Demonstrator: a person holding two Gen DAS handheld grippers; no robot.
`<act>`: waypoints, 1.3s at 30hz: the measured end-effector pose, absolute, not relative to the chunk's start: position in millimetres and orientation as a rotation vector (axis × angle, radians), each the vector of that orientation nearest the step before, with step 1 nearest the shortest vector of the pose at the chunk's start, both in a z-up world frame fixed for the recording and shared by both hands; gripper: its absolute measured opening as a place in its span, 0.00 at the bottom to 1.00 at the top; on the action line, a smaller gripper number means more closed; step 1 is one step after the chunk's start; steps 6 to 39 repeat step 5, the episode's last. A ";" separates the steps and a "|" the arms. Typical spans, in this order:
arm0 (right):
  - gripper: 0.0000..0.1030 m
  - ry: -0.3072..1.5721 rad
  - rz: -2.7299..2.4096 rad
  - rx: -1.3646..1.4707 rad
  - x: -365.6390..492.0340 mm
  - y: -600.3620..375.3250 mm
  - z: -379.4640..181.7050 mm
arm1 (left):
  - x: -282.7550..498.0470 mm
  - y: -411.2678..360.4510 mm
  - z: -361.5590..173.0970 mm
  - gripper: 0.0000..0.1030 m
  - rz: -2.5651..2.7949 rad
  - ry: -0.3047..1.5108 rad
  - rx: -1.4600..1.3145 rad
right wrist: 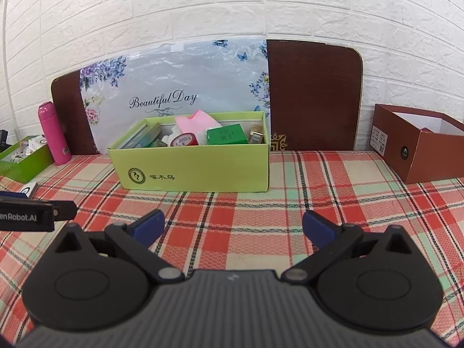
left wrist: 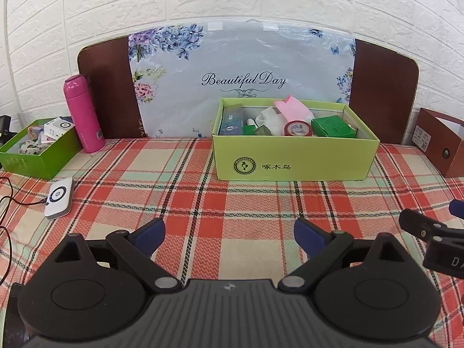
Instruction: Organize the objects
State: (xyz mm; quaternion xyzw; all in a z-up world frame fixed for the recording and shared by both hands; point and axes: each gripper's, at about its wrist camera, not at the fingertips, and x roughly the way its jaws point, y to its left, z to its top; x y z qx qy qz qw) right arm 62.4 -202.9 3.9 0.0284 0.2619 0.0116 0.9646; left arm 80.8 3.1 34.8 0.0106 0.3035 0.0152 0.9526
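Both the left claw [left wrist: 229, 233] and right claw [right wrist: 233, 227] hang wide open and empty just before the crammed light-green box [left wrist: 293, 156], presumably choosing something to sort out.

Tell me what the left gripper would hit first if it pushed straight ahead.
Probably the light green box: the left gripper, jaws open and empty, points at its front wall over bare plaid cloth. Height is unclear.
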 end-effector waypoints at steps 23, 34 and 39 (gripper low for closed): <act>1.00 0.526 0.028 0.050 60.2 -200.0 5.7 | 77.0 3.7 37.8 0.95 0.026 0.609 0.021; 1.00 0.526 0.028 0.050 60.2 -200.0 5.7 | 77.0 3.7 37.8 0.95 0.026 0.609 0.021; 1.00 0.526 0.028 0.050 60.2 -200.0 5.7 | 77.0 3.7 37.8 0.95 0.026 0.609 0.021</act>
